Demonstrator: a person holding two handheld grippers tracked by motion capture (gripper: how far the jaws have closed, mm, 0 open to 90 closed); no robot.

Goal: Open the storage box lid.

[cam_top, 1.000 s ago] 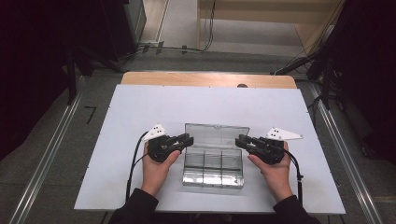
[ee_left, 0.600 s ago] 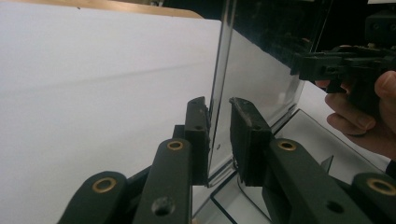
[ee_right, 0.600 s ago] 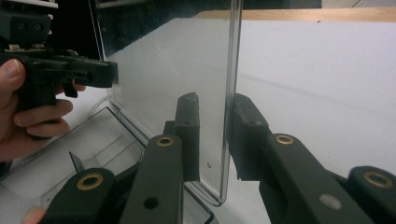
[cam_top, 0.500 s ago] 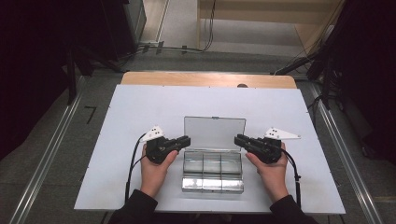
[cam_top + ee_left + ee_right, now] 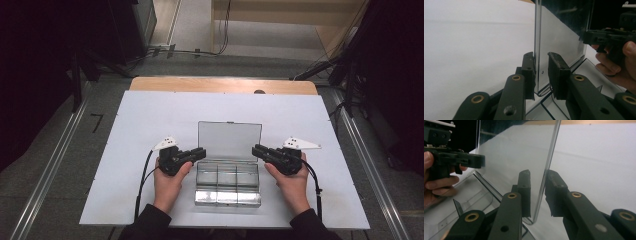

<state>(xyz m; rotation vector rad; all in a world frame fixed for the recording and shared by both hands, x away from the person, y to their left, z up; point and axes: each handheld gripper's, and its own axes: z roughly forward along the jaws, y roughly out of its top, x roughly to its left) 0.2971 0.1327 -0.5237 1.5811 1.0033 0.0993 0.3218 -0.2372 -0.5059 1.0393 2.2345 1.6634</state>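
A clear plastic compartment box lies on the white table between my hands, its lid standing upright. My left gripper straddles the lid's left edge. In the left gripper view the lid stands between the jaws of that gripper, against one pad and with a gap to the other. Those jaws have just been closing. My right gripper straddles the right edge. In the right gripper view the lid stands between the jaws of the right gripper with gaps showing.
The white tabletop spreads wide on both sides and behind the box. A wooden strip runs along its far edge. Cables trail from each gripper toward the near edge. Dark equipment and floor rails flank the table.
The lid has swung up from a backward lean to nearly upright. The box sits slightly nearer to me. Both hands have stayed at the lid's side edges.
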